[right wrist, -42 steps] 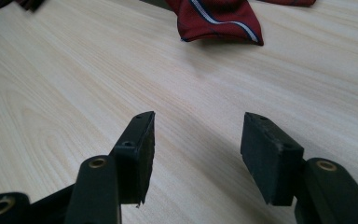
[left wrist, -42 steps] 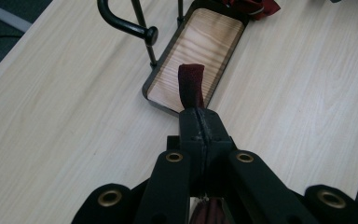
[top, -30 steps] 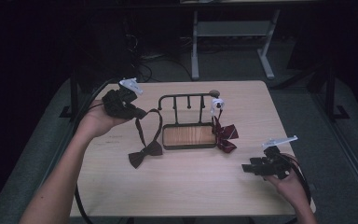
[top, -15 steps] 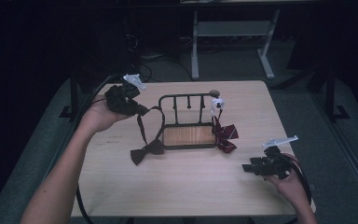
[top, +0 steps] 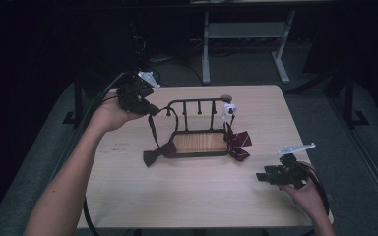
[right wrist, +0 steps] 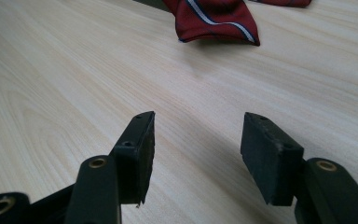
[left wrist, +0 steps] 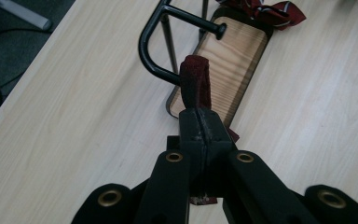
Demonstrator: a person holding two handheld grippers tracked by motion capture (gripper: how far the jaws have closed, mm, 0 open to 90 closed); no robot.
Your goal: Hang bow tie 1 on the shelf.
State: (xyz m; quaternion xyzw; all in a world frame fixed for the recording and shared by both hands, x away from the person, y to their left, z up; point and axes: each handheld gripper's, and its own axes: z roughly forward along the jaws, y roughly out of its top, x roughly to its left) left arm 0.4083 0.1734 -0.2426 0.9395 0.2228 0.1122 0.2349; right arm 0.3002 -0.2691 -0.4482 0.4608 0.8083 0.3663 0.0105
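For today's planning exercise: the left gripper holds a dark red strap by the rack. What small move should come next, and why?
Probably carry the strap over the rack's curved end: the left gripper is shut on it beside that bar, while the bow tie lies on the table.

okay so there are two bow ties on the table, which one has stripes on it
The striped bow tie lies at the rack's right end, red with pale stripes. The plain dark bow tie lies left, its strap clamped in the left hand-held gripper.
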